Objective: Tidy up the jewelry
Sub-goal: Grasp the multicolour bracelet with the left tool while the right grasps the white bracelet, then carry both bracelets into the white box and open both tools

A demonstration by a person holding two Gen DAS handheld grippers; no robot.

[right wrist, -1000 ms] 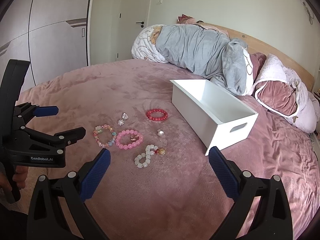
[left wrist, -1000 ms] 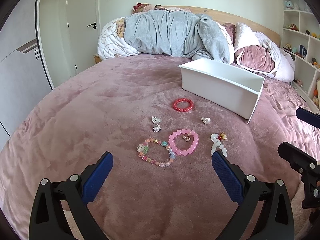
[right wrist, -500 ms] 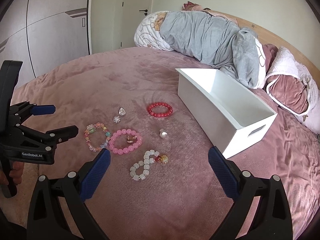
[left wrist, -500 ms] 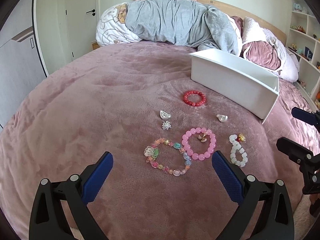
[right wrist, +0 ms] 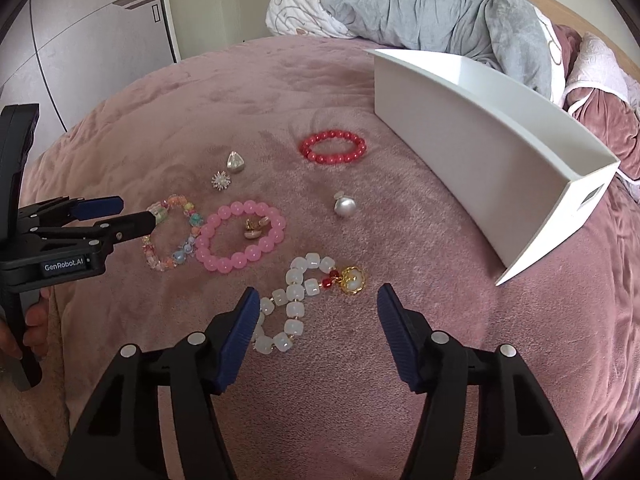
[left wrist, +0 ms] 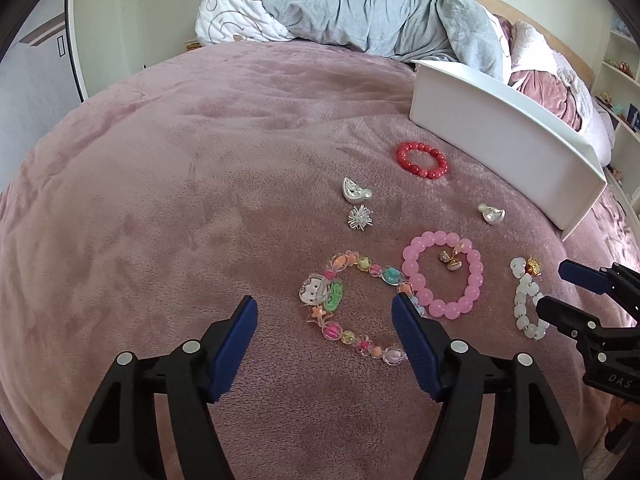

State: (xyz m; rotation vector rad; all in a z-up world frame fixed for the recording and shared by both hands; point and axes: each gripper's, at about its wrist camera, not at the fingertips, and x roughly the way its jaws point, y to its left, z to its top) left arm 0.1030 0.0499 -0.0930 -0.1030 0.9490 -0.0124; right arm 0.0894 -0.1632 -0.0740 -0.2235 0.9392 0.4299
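Observation:
Jewelry lies spread on a pink blanket (left wrist: 160, 200). My left gripper (left wrist: 322, 312) hovers low over the multicoloured charm bracelet (left wrist: 344, 304); its jaws are closing, the bracelet lies between them, and the pads do not press on it. My right gripper (right wrist: 316, 304) hangs over the white bead bracelet (right wrist: 294, 300) with its gold charm; its jaws are closing too and do not touch the beads. A pink bead bracelet (left wrist: 442, 280) rings a gold earring (left wrist: 452, 262). Farther off lie a red bracelet (left wrist: 422, 160) and small silver pieces (left wrist: 354, 192).
A white open box (right wrist: 492, 152) stands on the bed to the right of the jewelry. A grey duvet and pillows (left wrist: 360, 4) are heaped at the headboard. Shelves (left wrist: 620, 80) line the right wall. A hand (right wrist: 32, 320) holds the left gripper's handle.
Both grippers have come down and forward toward the jewelry, which now looks larger. Both pairs of jaws have narrowed from wide open.

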